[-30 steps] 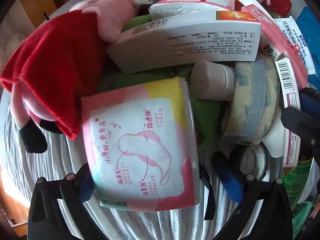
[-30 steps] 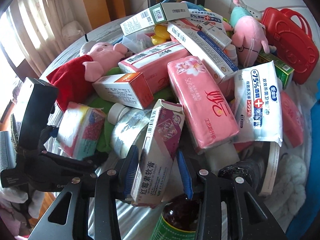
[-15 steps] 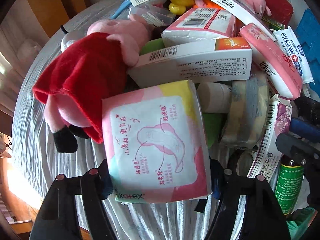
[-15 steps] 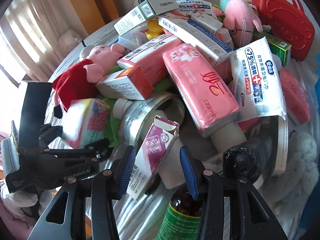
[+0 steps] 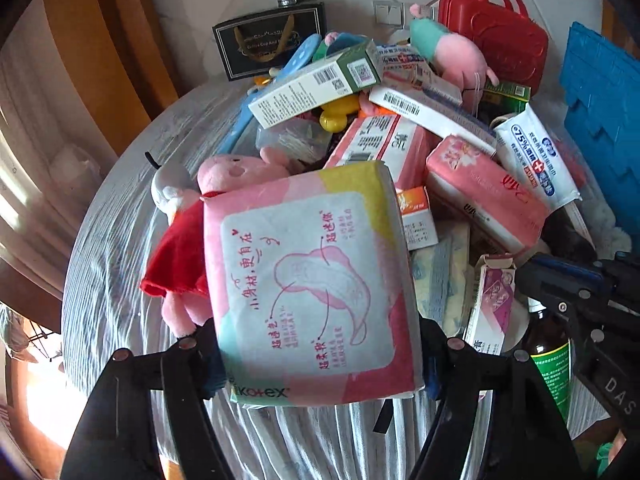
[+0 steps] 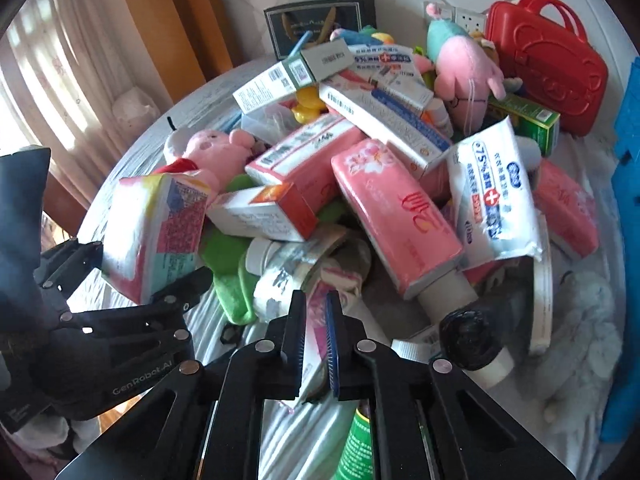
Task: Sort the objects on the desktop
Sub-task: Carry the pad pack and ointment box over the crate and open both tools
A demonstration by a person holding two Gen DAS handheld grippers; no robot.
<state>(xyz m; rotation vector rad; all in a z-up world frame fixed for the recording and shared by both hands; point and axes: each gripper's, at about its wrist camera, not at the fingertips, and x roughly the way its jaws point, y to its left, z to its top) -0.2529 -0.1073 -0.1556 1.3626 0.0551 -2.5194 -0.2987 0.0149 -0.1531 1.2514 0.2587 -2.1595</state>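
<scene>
A pink, yellow and white Kotex pad pack (image 5: 312,280) is clamped by its sides in my left gripper (image 5: 320,344), which is shut on it and holds it raised above the striped cloth. The right wrist view shows the same pack (image 6: 156,232) at the left. My right gripper (image 6: 316,316) is shut on a small pink-and-white carton (image 6: 314,340), squeezed thin between the blue pads at the near edge of the pile. From the left wrist view that carton (image 5: 492,304) stands upright at the right.
A heap covers the round table: a pink tissue pack (image 6: 396,216), a white wipes pack (image 6: 492,192), an orange-ended box (image 6: 264,212), a plush pig in red (image 6: 216,152), a tape roll (image 6: 288,272). A green bottle (image 6: 360,440) lies under my right gripper. Red case (image 6: 548,60) and blue crate (image 5: 600,120) stand at the back right.
My left jaws closed on the pad pack and lifted it off the cloth. My right jaws closed on the small carton, flattening it, and rose slightly.
</scene>
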